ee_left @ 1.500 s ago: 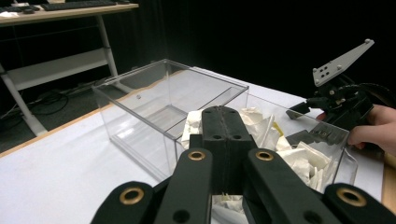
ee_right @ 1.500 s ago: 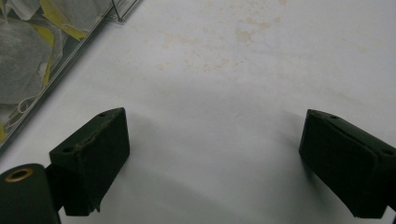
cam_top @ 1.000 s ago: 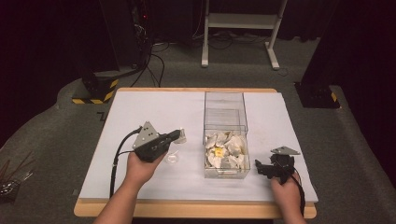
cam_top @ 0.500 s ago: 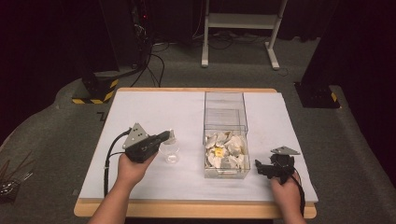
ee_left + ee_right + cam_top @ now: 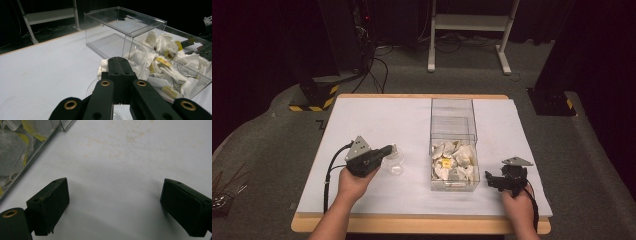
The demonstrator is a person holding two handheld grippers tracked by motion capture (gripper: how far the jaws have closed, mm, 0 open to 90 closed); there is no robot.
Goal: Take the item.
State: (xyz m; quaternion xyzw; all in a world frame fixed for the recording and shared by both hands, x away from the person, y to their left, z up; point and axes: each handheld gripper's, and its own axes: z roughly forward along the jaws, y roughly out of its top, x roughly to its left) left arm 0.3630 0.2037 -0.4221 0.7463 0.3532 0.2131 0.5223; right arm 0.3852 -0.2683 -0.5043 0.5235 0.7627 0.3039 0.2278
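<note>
The white-covered desk point(image 5: 362, 120) carries a clear box point(image 5: 454, 145) whose near half is heaped with tea bags point(image 5: 452, 162). Left of the box, your left tool point(image 5: 388, 149) is pinched narrow, with a white tea bag point(image 5: 103, 67) at its tip over a small clear cup point(image 5: 393, 164). Right of the box, your right tool point(image 5: 490, 180) rests on the desk with its jaws wide and nothing between them.

A clear plastic box point(image 5: 453, 145) stands upright at the table's centre, its near half heaped with white tea bags point(image 5: 453, 162). At its nine o'clock sits a small clear cup point(image 5: 393, 164).
</note>
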